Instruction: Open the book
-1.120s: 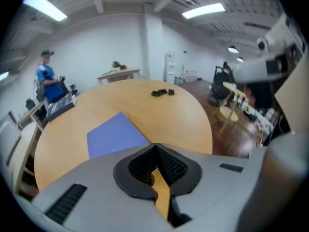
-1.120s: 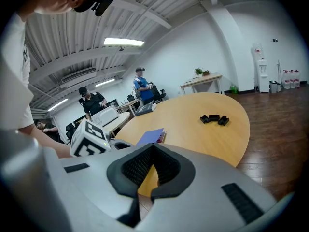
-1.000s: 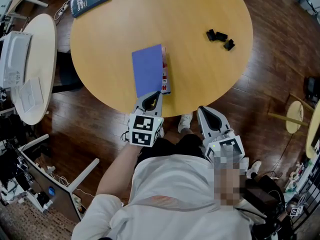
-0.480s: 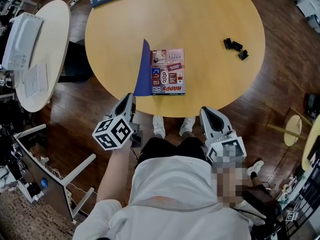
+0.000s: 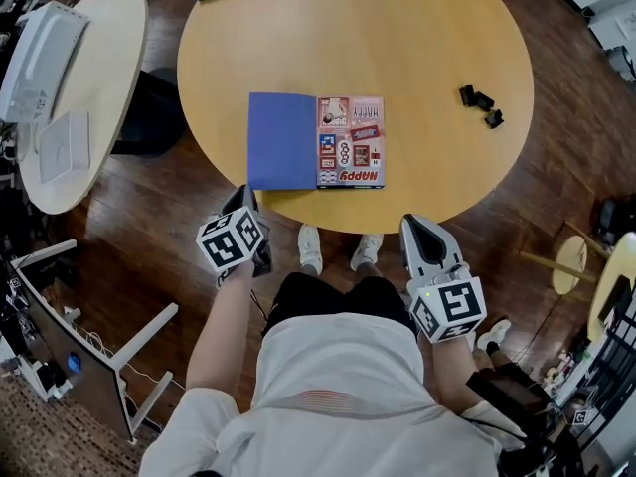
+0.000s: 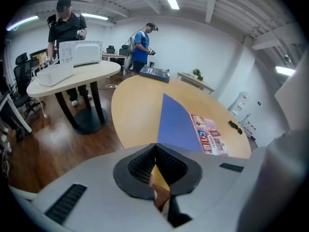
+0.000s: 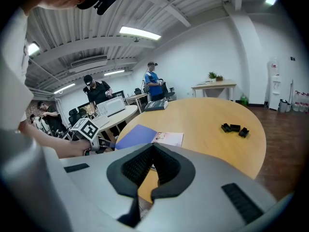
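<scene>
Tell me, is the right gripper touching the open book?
Apart. Head view shows bare tabletop between the right gripper and the book.

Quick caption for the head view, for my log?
Book lies open on the round table, blue cover flat; left gripper and right gripper held off its near edge, jaws together.

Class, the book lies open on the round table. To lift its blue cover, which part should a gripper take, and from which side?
Probably the free left edge of the blue cover, coming from the left: it lies flat, hinged at the spine beside the printed page, so only that edge swings up.
</scene>
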Tool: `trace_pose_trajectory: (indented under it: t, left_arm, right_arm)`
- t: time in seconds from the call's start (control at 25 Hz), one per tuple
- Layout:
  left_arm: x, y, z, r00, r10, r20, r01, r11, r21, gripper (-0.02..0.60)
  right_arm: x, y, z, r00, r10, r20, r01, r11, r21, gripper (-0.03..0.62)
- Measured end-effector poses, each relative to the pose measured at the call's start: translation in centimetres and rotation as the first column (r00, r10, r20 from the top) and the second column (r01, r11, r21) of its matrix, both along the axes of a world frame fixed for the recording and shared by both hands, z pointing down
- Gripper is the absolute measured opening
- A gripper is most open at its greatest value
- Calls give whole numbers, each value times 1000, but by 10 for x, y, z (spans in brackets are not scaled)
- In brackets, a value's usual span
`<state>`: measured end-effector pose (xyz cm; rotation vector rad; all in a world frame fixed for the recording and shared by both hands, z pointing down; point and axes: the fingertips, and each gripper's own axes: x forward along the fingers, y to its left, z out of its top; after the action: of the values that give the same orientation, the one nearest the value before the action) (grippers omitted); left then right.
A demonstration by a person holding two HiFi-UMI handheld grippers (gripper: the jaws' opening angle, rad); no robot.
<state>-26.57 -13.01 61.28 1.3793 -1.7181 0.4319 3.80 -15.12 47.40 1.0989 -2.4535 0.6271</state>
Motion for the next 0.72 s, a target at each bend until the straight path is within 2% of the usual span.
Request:
trace_pose_trajectory:
  t: [0.12,0.44,0.72]
  left_arm:
    - [-5,-3,17,999,9,40,-8,1000,-26,12]
    - [-4,5,38,999,25,-25,-27,997,-75,25]
    - [-16,23,32,999,-32,-32,29,997,-65,28]
  right_arm:
    - [-5,2,9,1000,1,-18,-1,1000,-13,-5]
    - [-20,5,11,1000,2,-14,-2,1000,-20,-5]
    - [-19,7,16,1000,10,-10,-11,999,-36,-5]
